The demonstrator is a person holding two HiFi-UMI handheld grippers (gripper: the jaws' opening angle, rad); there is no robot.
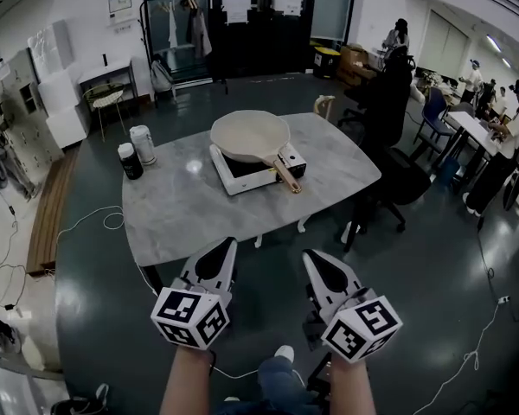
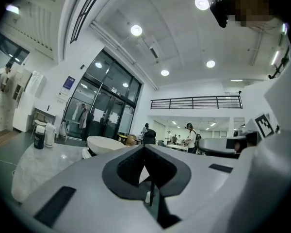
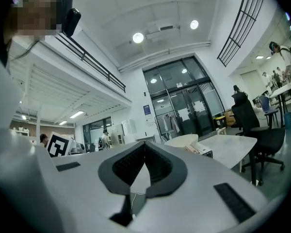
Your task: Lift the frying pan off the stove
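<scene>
The pale stone-topped desk (image 1: 173, 214) fills the middle of the room. On its far half a white stove (image 1: 239, 176) carries the cream frying pan (image 1: 249, 135), whose wooden handle (image 1: 287, 177) points toward the desk's near right side. Short of the near edge and well apart from the pan, the left gripper (image 1: 228, 244) and right gripper (image 1: 310, 255) sit side by side, each with its jaws closed tip to tip on nothing.
</scene>
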